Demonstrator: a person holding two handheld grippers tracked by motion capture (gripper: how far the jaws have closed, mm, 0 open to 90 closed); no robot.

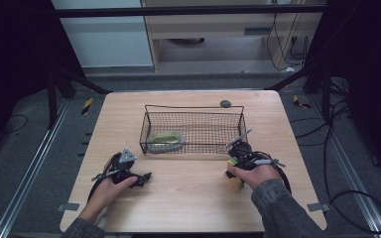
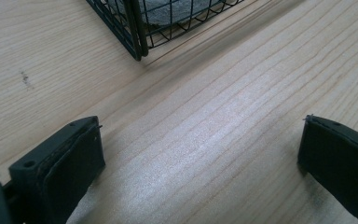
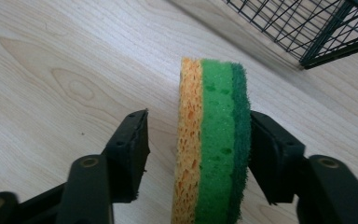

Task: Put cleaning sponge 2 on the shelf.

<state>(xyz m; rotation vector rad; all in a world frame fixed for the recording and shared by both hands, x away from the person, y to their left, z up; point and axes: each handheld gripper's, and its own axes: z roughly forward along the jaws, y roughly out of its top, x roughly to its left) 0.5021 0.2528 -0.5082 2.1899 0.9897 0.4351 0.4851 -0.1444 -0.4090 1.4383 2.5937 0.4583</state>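
Pale wooden table [image 1: 188, 193], black wire basket [image 1: 193, 130] mid-board, bare planks toward the near edge.
Right gripper [image 3: 198, 144] jaws straddle upright orange-green sponge [image 3: 213, 140], left pad off; left gripper [image 2: 200, 154] spread.

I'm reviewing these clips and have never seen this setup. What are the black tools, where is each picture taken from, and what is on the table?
A person sits at a wooden table with a hand-held gripper in each hand. One picture looks down from above; the others come from cameras on each gripper. The left gripper rests open over bare wood. The right gripper has a sponge standing on edge between its fingers: one finger touches the dark green side, the other stands apart. Farther back sits a wire basket holding a greenish item.
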